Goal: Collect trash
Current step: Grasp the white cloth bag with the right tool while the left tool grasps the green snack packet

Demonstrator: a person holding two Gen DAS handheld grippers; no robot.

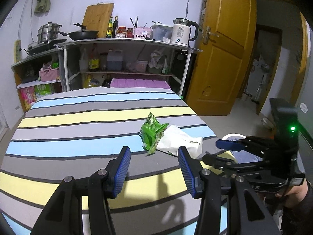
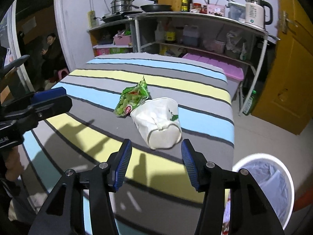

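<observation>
Trash on striped bed, hand-held grippers unclenched.
Crumpled green snack wrapper [image 2: 133, 100], red label unreadable, touching white paper cup [image 2: 158, 122] lying sideways; left hand-held gripper [image 1: 154, 169] and right hand-held gripper [image 2: 155, 162] spread, empty; "55" on kettle [image 1: 183, 32].

left cam: low over near edge of bed [image 1: 78, 117], faces far shelf [image 1: 125, 43]; right gripper [image 1: 221, 150] at its right.
right cam: near right corner, angled left; bin [image 2: 262, 156] below.
shared: bed, wrapper [image 1: 152, 135], shelf.
</observation>
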